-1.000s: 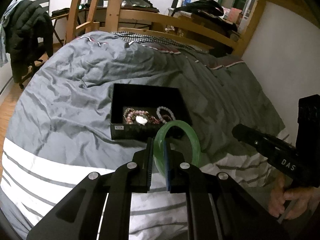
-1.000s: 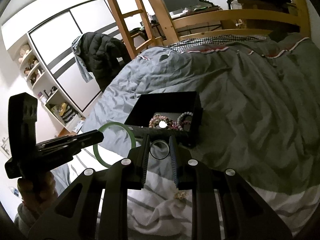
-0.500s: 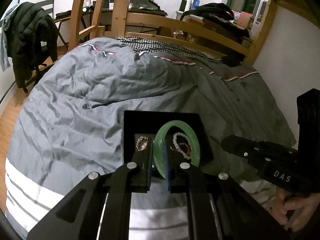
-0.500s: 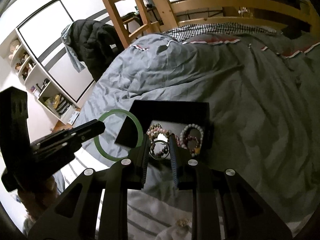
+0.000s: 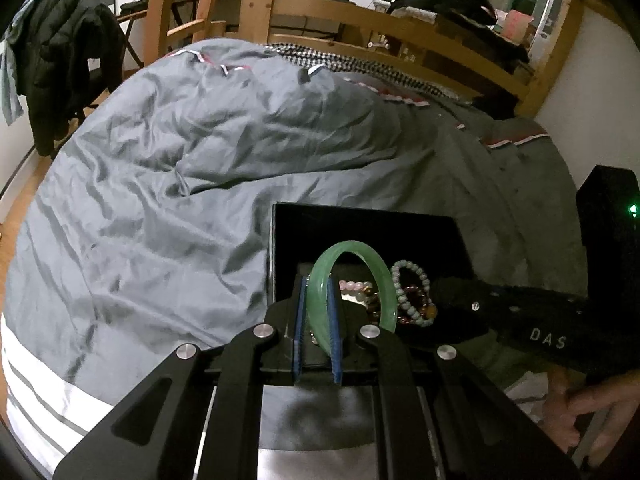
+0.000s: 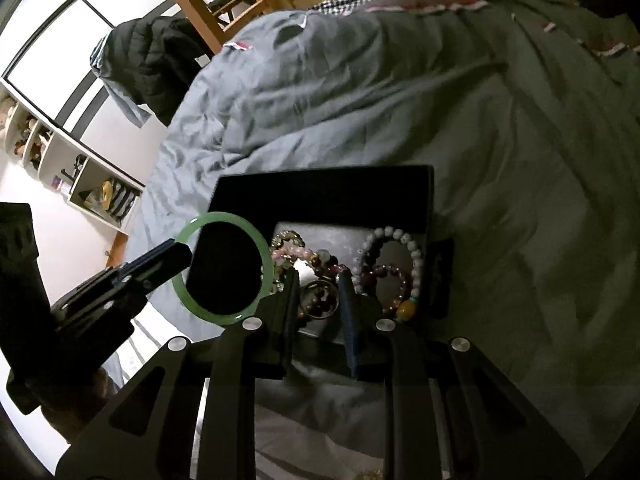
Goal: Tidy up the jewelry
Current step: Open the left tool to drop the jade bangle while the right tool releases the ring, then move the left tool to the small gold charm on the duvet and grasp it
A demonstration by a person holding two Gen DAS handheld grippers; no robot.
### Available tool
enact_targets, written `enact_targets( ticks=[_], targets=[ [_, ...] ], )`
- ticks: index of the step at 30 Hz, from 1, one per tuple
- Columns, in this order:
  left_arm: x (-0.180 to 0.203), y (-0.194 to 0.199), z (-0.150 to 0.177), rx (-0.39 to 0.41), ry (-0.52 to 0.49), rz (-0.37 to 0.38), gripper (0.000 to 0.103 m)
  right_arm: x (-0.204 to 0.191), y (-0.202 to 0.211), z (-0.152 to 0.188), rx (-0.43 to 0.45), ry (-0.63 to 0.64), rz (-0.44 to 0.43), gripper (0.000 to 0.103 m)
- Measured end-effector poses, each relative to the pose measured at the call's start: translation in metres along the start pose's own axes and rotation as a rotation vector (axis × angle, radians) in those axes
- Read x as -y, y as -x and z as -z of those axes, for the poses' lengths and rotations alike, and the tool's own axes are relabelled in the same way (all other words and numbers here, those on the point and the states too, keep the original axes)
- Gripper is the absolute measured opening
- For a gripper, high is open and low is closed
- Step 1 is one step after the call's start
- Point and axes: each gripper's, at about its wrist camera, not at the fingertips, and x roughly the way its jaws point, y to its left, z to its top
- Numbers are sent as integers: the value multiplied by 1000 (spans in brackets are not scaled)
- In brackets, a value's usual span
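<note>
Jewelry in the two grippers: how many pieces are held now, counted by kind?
Green bangle, in the left gripper: 1
Thin ring, in the right gripper: 1
Total: 2

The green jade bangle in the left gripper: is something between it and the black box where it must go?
No lid or barrier shows. The green jade bangle, clamped in the left gripper, hangs over the open black box. Beaded bracelets already lie inside, and the right gripper, holding a thin metal ring, crowds the same opening.
</note>
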Motion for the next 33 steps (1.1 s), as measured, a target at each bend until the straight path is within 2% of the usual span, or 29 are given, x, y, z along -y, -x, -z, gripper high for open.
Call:
enact_targets(
  ticks=[8,10,11,12,14,15,16,18,21,25,31,33],
  targets=[
    [-2,-9,2,-25,15,-4,12,8,-9,3,-13,-21,-25,22],
    [-2,-7,2,-25,22,9,13,7,-6,4,-8,-18,-35,31],
    [-2,-5,2,-16,24,10,13,6,-5,4,-10,-16,-33,49],
    [-1,-3,1,-11,24,7,13,5,-3,3,-1,-19,-47,59],
    [-1,1,0,-5,29,11,16,4,5,3,29,-19,-55,63],
    [-1,4,0,1,33,13,30,3,10,3,45,-17,-47,69],
    [-1,9,0,16,35,11,50,2,14,2,57,-19,-50,72],
    [-1,18,0,48,36,-4,65,4,25,3,82,-26,-52,82],
    [1,32,2,65,42,14,74,6,45,11,115,-11,-29,91],
    [11,51,16,73,7,39,81,10,70,30,130,26,12,91],
    [38,67,54,46,-53,66,83,14,103,74,116,78,26,90],
    [48,66,70,16,-76,95,83,13,110,96,98,104,21,81]
  ],
)
